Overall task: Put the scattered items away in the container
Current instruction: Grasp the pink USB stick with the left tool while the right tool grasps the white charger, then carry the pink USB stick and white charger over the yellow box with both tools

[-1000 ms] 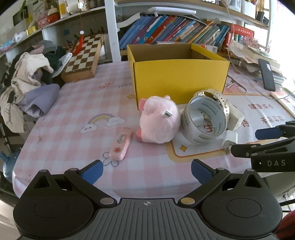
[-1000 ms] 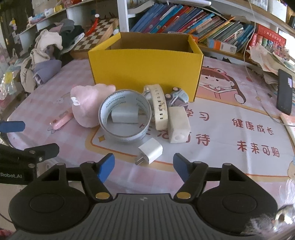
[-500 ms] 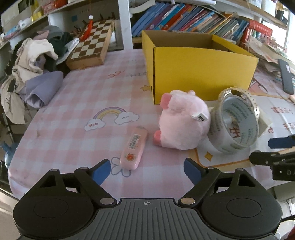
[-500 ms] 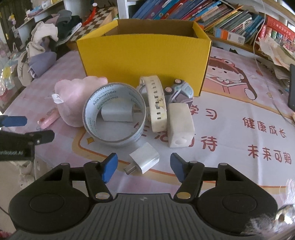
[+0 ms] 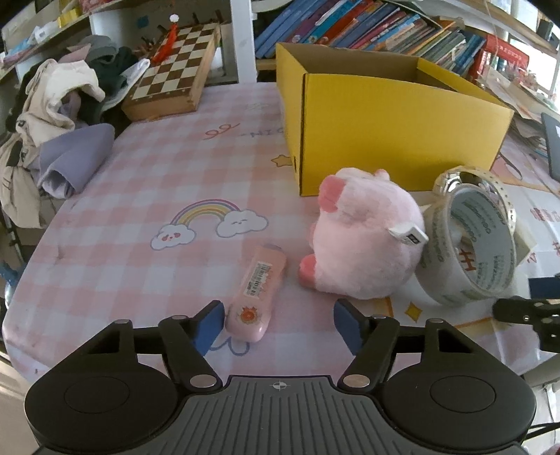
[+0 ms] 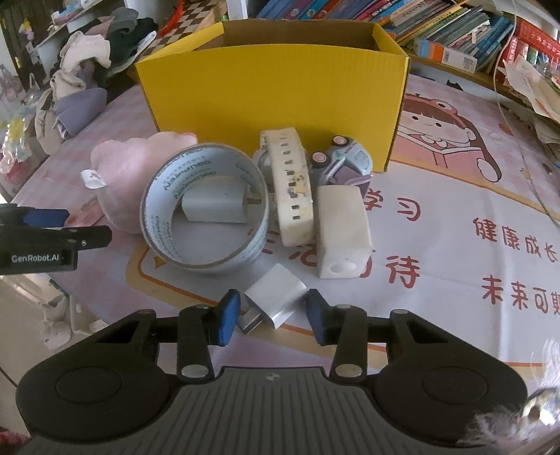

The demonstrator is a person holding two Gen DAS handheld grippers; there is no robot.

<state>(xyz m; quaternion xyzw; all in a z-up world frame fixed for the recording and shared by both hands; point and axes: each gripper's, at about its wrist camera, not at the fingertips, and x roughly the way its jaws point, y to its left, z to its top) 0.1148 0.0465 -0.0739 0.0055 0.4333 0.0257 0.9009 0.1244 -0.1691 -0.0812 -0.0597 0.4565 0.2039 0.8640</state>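
Note:
A yellow cardboard box stands open at the back of the table. In front of it lie a pink plush pig, a tape roll with a white charger inside, a pink flat device, a white power strip, a toy car, a white block and a small white USB charger. My left gripper is open, its left fingertip beside the pink device's near end. My right gripper is open with the small charger between its fingertips.
A chessboard, a heap of clothes and shelves of books line the back and left. A black phone lies at the far right. The table's near edge runs just below both grippers.
Both grippers have moved forward and down. The left has come up to the pink device. The right has closed in until the small white charger sits between its fingertips.

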